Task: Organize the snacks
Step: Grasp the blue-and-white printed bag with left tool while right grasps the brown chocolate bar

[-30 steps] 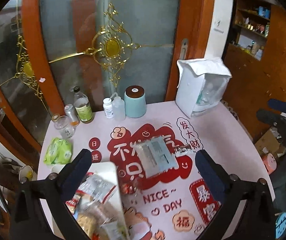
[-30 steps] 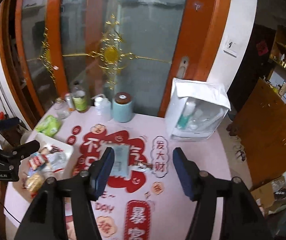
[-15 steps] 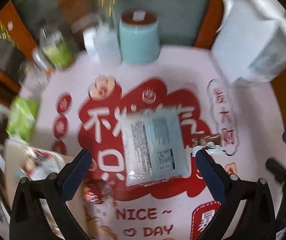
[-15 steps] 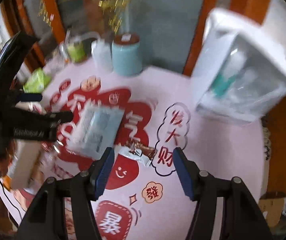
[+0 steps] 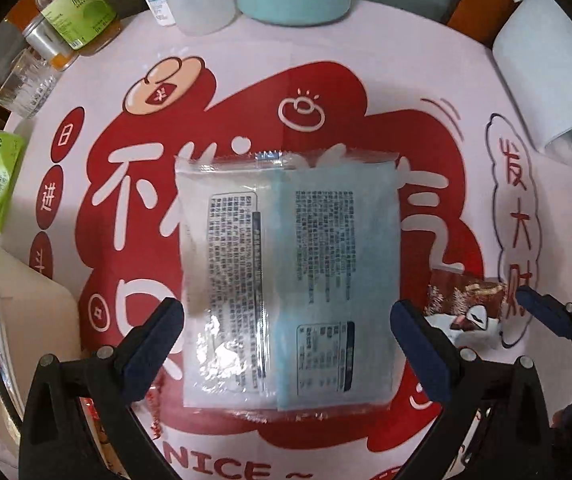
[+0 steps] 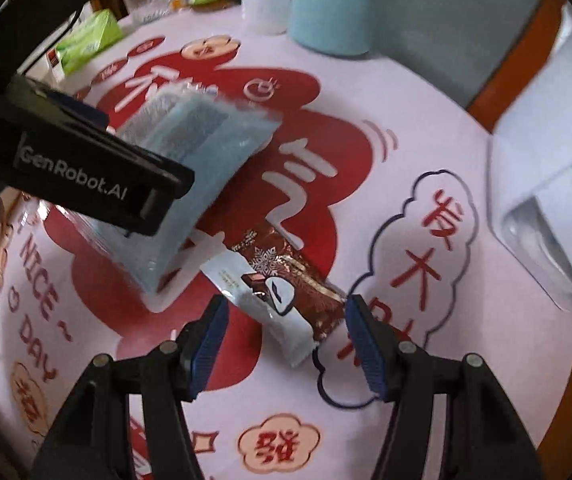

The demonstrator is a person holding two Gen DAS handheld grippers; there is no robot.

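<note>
Jaws of the left gripper (image 5: 286, 332) stand apart astride the blue packet (image 5: 289, 276); right gripper (image 6: 284, 336) gapes over the chocolate bar (image 6: 282, 280), seemingly untouched.

Pale blue packet (image 5: 289, 280), brown snowflake-patterned bar (image 6: 286, 280), red-and-pink tablecloth (image 5: 325, 72)

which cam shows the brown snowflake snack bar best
The right wrist view: the brown snowflake snack bar lies whole on the tablecloth, just ahead of the open right gripper. The left wrist view catches only one end of it, behind that gripper's finger, beside the blue packet.
</note>
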